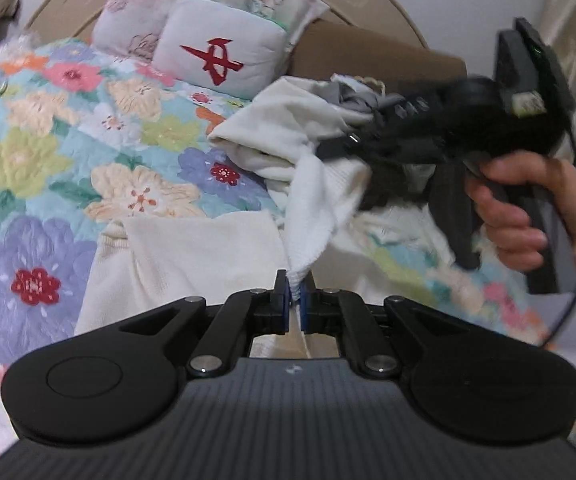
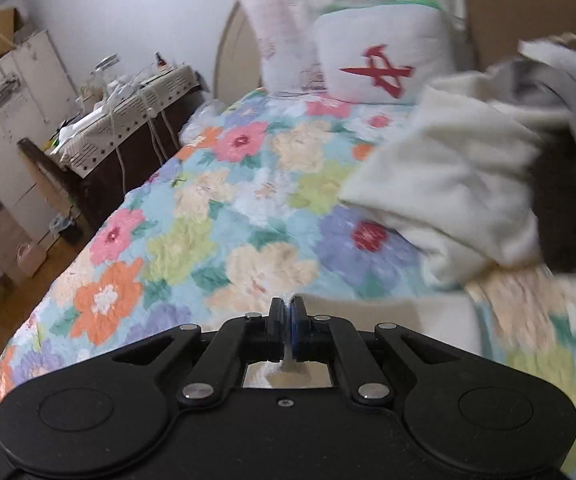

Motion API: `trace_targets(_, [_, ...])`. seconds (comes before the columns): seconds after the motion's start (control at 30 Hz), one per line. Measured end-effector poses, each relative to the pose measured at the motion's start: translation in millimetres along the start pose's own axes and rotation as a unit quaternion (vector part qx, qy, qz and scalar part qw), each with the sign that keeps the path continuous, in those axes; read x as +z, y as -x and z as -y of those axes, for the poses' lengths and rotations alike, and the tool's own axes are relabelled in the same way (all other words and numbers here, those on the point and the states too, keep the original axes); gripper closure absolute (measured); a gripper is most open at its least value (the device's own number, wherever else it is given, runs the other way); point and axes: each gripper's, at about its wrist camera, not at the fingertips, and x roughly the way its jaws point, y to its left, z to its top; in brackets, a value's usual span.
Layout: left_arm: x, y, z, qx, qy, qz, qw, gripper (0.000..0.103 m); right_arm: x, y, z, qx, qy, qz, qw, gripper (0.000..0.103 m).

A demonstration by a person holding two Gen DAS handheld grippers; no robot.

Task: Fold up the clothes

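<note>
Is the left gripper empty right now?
No: the left gripper is shut on a strip of white cloth that runs up from between its pads.

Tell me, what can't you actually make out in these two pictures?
- Right gripper, left wrist view: motion blur hides its fingertips.
- White garment, left wrist view: its type is unclear; it hangs bunched from the left gripper.
- Pile of clothes, right wrist view: blurred and cut by the right edge.
- Right gripper, right wrist view: the pinched cloth barely shows.

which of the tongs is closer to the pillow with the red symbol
Hard to call. The left tongs and right tongs both sit at the bed's near end, far from the pillow by the headboard.
</note>
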Motion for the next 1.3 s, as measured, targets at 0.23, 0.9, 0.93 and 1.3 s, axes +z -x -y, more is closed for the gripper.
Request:
trace_targets(0.23, [9.8,57.7,-28.3,-0.031,0.086,0.054,0.9943,0.099,9.2,-39.9,-29.1,0.002,0.024,-0.018,1.000,0.098])
trace_targets(0.9, [-10.6,-10.1,-98.3,0.044,0.119,-0.107,0.9861,0.075,-18.7,-98.2,-59.2,0.069,-0.035,-0.054,0.996,0.060])
trace_targets(0.93, [-10.3,-10.9,-98.4,0.050,0.116,-0.108,0.9861,0.072,-20.7,-96.8,-60.8,0.069,-0.032,-0.063,0.995,0.056])
trace_targets(1.3, [-37.0,-16.3,-105.3,0.012,0.155,-0.171,0.9730,0.052,-56.2,-125.8,-93.1,0.019,0.052,-0.204,0.977,0.047])
